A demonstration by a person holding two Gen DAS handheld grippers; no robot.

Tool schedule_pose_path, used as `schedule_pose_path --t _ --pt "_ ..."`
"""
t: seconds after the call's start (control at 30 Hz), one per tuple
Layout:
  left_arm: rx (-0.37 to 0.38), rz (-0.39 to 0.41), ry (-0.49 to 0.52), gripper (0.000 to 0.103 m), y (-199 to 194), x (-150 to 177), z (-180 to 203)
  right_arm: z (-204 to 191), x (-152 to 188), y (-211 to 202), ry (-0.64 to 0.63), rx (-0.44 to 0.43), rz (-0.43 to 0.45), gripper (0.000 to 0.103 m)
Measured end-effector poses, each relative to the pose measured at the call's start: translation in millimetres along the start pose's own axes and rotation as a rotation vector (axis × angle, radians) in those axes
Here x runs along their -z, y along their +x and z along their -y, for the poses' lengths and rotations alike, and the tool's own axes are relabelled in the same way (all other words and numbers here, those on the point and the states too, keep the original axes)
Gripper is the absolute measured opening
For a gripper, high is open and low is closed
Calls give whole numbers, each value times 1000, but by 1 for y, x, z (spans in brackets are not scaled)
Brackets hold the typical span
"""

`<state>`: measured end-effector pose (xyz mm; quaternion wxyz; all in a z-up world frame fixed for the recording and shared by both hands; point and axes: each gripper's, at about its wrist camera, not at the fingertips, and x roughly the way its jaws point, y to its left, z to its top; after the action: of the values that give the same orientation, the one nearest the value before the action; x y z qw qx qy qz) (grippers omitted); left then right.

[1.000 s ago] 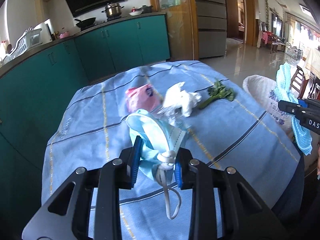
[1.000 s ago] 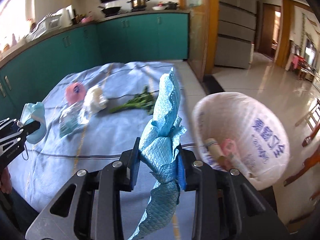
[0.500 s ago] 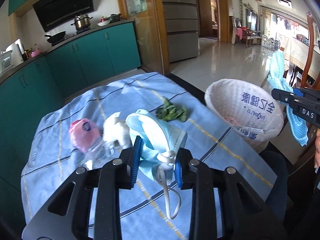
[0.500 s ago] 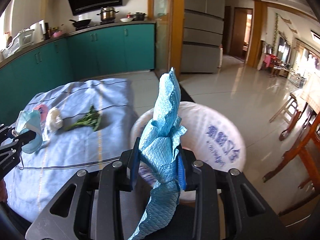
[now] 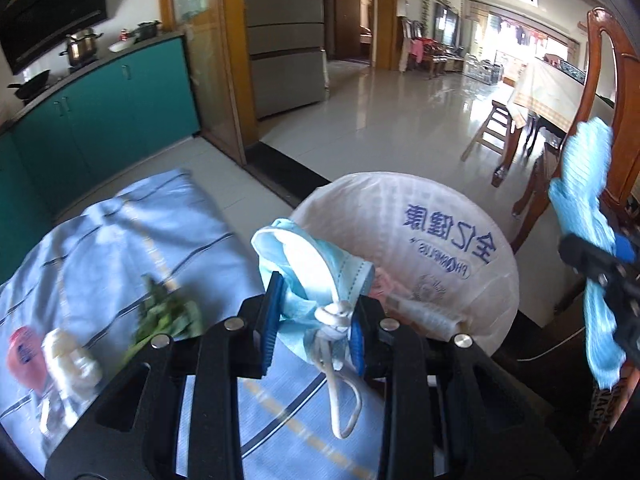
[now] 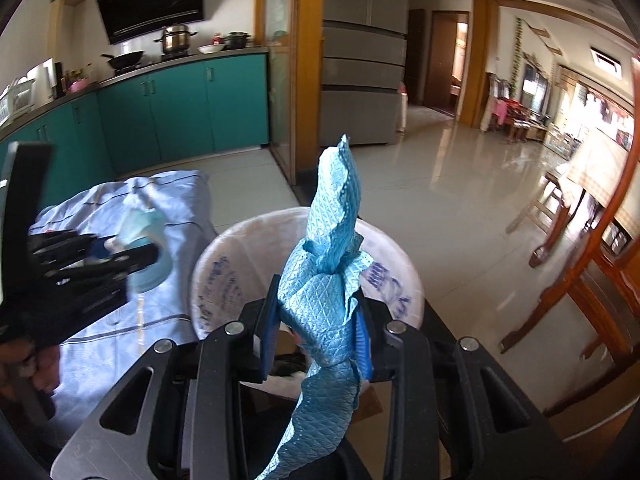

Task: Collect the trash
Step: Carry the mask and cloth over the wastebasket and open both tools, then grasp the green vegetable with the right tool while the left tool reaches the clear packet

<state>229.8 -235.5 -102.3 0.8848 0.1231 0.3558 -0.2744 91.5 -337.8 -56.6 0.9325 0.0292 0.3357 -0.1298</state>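
left tool (image 5: 314,318): nearest the left wrist lens, its blue pads clamped on a face mask (image 5: 308,264); the knotted white ear loop (image 5: 340,376) hangs below the jaws. The mask seems pinched at its bunched end so the body stands clear of the fingers.
face mask: pale blue, pleated soft fabric, cupped open like a shell; held just at the near rim of the bin, so I judge it is about to be dropped in.
right tool (image 6: 318,330): pads pressed on a blue cloth (image 6: 328,280) at its twisted waist, directly above the bin mouth in the right wrist view, probably for a straight drop.
blue cloth: quilted, diamond-embossed, limp; one end stands up in a peak, the other trails down below the fingers.
bin (image 5: 432,216): round, lined with a thin translucent white bag printed with blue characters; it stands beside the desk edge. Some trash already lies inside, a tube-like item and something pink, details unclear.
desk (image 5: 120,232): covered with a light blue cloth with dark and yellow stripes, wrinkled at its far end.
leftover trash: green leafy stems (image 5: 168,316), a crumpled white wad (image 5: 70,360) and a pink round packet (image 5: 24,356) lie on the desk, blurred, not yet collected.
beyond: teal cabinets (image 6: 180,108), glossy tiled floor (image 6: 440,184), wooden chair (image 5: 608,120).
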Motion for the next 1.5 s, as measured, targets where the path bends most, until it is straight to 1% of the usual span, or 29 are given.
schedule_pose_path --t 0.03,0.07,0.1,0.13,0.17,0.23,0.27,0.3,0.37,0.4,0.47,0.53,0.6,0.67,0.7,0.73,0.8,0.9,0.97,1.03,1.13,1.17,1.23,1.3,1.33,1.4,1.43,1.47,1.5 --pt "8 -3 9 33 8 -3 5 4 2 0 7 6 -6 32" --pt "16 -8 16 39 20 -7 14 8 5 1 15 14 -14 32" --pt "16 -14 21 48 28 -8 19 11 8 2 21 21 -21 32" --pt "13 -25 32 63 37 -8 25 14 10 2 27 24 -27 32" --pt "-7 -37 48 73 45 -8 31 16 11 3 30 23 -31 32" --pt "-56 -63 61 75 51 -5 35 17 12 3 33 20 -35 32" --pt "-51 -72 56 77 46 -1 34 17 12 5 34 15 -38 32" --pt "-43 -64 48 84 40 2 31 17 11 8 37 7 -41 32" --pt "-82 -28 32 90 20 8 21 17 9 17 46 -17 -48 32" --pt "-120 -4 24 90 7 11 13 15 6 24 50 -32 -53 32" --pt "-169 21 -4 91 -14 19 -5 12 -1 38 41 -54 -63 32" --pt "-214 28 -43 92 -31 28 -25 4 -9 55 21 -67 -72 32" --pt "-257 29 -80 92 -50 41 -50 0 -16 68 12 -56 -87 34" --pt "-322 28 -125 93 -67 56 -77 -4 -22 82 -4 -32 -103 50" --pt "-357 28 -154 93 -76 64 -92 -6 -22 84 -12 -13 -98 66" --pt "-375 27 -172 93 -81 68 -102 -9 -23 84 -16 12 -82 77" --pt "-421 18 -224 94 -93 78 -127 -12 -23 82 -10 15 -70 82" --pt "-470 24 -283 94 -108 91 -157 -21 -21 80 14 -26 -83 83" --pt "-493 20 -306 95 -112 98 -169 -36 -21 79 -13 -66 -84 83" --pt "-516 -6 -326 95 -110 107 -178 -59 -21 80 -76 -100 -89 83" --pt "-514 -47 -353 95 -110 121 -189 -105 -26 86 -182 -177 -99 83" --pt "-511 -52 -356 95 -111 126 -190 -126 -29 90 -224 -223 -100 83" --pt "-518 -59 -351 95 -116 133 -191 -158 -32 99 -301 -273 -105 83" --pt "-529 -65 -349 95 -121 139 -194 -197 -32 115 -415 -347 -118 83" --pt "-536 -70 -357 95 -124 143 -197 -210 -31 120 -463 -359 -114 83" --pt "-532 -70 -374 95 -127 147 -200 -241 -25 134 -602 -375 -110 83" --pt "-528 -70 -383 95 -128 149 -202 -250 -23 140 -643 -376 -119 83" --pt "-526 -74 -390 95 -130 153 -205 -259 -20 148 -670 -383 -148 83" --pt "-526 -78 -392 95 -131 156 -207 -260 -22 151 -644 -402 -152 83"
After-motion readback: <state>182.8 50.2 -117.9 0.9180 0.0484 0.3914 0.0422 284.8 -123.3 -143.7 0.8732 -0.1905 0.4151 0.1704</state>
